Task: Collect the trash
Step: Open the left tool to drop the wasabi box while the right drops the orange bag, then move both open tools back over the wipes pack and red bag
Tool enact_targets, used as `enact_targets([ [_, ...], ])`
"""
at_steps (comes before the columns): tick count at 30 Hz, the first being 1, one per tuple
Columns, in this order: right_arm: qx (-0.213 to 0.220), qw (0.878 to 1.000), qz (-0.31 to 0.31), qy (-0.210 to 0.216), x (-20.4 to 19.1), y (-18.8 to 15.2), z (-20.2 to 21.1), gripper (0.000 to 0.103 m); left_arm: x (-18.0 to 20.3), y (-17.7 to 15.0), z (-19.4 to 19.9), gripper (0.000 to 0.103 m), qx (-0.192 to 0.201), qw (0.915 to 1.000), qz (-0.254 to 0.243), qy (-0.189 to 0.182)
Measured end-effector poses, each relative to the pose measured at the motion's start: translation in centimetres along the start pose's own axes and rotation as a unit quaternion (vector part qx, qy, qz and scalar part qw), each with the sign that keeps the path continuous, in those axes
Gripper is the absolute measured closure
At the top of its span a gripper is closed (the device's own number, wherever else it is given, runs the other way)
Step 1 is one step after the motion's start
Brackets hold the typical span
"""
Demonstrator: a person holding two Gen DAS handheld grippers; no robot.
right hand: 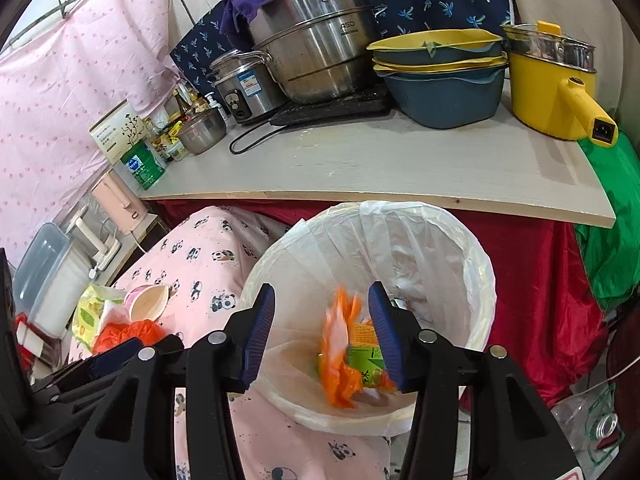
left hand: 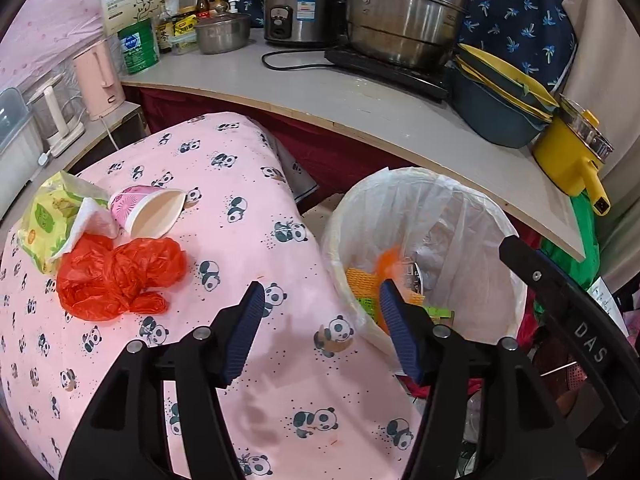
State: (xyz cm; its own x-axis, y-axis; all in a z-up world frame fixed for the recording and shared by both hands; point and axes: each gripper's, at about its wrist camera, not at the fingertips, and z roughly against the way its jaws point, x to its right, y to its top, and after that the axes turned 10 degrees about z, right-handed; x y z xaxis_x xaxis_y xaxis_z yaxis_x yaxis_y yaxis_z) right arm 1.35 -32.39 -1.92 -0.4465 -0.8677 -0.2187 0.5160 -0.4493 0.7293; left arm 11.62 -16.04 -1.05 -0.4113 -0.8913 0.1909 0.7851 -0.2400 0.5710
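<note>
A trash bin [left hand: 472,216] [right hand: 448,240] lined with a white bag stands beside the panda-print cloth [left hand: 248,248]. An orange plastic bag [right hand: 340,344] is blurred in mid-air inside the bin, above a green carton [right hand: 366,362]. My right gripper [right hand: 322,332] is open over the bin, holding nothing. My left gripper [left hand: 320,320] is open and empty over the cloth's right edge. On the cloth to its left lie a red plastic bag [left hand: 116,276], a pink paper cup [left hand: 152,210] on its side and a yellow-green wrapper [left hand: 52,220].
A counter [left hand: 320,92] behind carries a large steel pot [left hand: 404,12], rice cooker [left hand: 296,8], stacked blue-yellow bowls [left hand: 500,100] and a yellow electric pot [left hand: 572,156]. A pink kettle [left hand: 100,80] stands left. Green and red fabric [right hand: 612,240] hang right of the bin.
</note>
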Motion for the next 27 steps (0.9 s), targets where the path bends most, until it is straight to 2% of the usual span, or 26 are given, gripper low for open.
enact_targets([
  [6,0.001,1.000,0.015,0.008,-1.5,0.2,0.8,0.055,-1.5,-0.1,0.3,0.046,-0.001,0.9998,0.017,0.002],
  [10,0.003,1.000,0.022,0.011,-2.6,0.1,1.4,0.050,-2.6,-0.2,0.9,0.046,0.002,0.9997,0.025,0.002],
  [14,0.004,0.999,0.030,0.017,-3.8,0.2,1.8,0.050,-3.8,-0.3,1.7,0.046,0.007,0.9993,0.036,0.003],
  [27,0.008,0.996,0.072,0.041,-10.1,0.1,2.9,0.048,-11.0,-0.9,4.7,0.046,0.025,0.9954,0.091,0.017],
])
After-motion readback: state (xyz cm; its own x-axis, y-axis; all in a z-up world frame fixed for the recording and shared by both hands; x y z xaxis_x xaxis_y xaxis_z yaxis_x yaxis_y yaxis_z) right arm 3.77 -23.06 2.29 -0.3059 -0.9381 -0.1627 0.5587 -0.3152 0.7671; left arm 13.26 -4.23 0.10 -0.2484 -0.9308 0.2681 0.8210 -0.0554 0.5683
